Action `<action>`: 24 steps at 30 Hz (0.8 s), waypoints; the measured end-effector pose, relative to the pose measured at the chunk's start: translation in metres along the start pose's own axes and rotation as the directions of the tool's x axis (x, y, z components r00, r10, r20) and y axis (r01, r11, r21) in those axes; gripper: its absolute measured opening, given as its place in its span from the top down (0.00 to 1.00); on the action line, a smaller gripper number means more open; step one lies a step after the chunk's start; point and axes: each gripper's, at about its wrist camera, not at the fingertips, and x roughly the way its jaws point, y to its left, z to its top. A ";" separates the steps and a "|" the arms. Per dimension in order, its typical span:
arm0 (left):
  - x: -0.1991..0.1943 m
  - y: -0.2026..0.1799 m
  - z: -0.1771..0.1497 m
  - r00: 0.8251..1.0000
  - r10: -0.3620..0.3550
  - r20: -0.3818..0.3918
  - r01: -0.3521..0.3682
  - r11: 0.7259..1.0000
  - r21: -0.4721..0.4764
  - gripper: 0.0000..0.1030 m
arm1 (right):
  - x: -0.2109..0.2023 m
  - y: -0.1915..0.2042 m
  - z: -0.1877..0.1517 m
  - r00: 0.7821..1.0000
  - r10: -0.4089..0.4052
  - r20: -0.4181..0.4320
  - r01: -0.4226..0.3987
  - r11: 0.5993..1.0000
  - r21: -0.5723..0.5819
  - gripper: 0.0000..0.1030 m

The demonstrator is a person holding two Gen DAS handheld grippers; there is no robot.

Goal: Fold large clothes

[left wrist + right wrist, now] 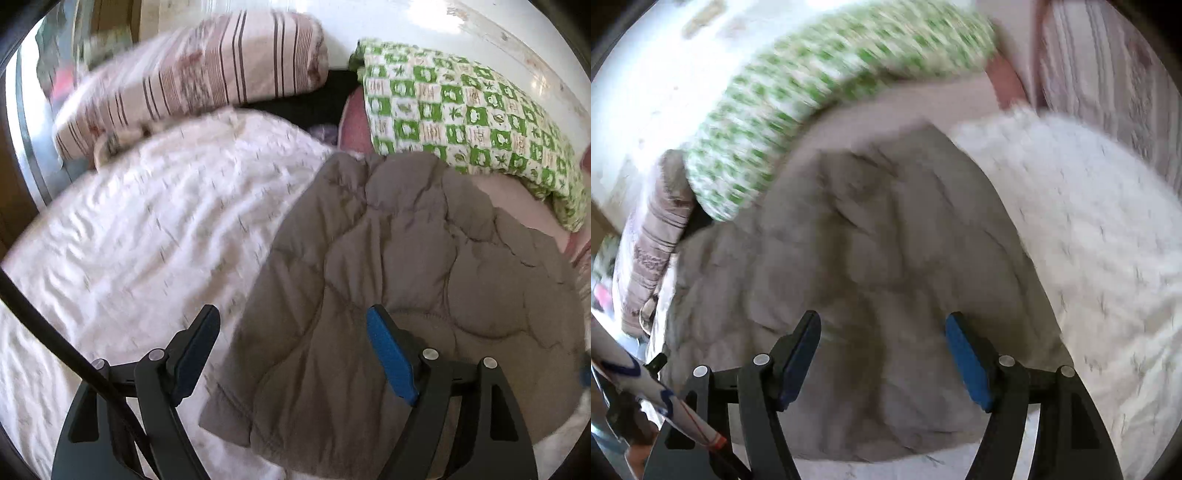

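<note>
A grey-brown quilted padded jacket [388, 258] lies spread on a rumpled white bedsheet [147, 229]; the left gripper [295, 350] hangs over the jacket's near edge with jaws wide, nothing between them; the right gripper [882, 354] is likewise wide apart above the jacket, gripping nothing; a green-and-white checked folded quilt [461, 110] lies just beyond the jacket, beside a pink striped pillow [207, 74].

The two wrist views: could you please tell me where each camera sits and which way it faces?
Left wrist view: on the left claw, angled down at the grey-brown padded jacket on a white bedspread; its two fingers show, apart.
Right wrist view: on the right claw, angled down over the same jacket; fingers apart, blurred.
Shared: jacket, bedspread, green checked pillow.
</note>
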 end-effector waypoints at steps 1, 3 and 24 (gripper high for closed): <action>0.007 0.001 -0.002 0.999 -0.016 -0.046 0.016 1.000 0.000 0.22 | 0.006 -0.006 -0.003 0.999 0.019 -0.032 -0.019 1.000 0.000 0.27; 0.016 0.002 -0.007 0.994 -0.027 -0.107 0.028 1.000 0.012 0.21 | 0.001 -0.011 -0.005 0.999 0.041 -0.034 -0.041 0.999 0.000 0.29; 0.006 0.103 -0.038 0.890 -0.407 -0.207 0.262 0.827 -0.498 0.22 | -0.065 -0.110 -0.046 0.989 0.145 0.039 -0.146 0.870 0.472 0.23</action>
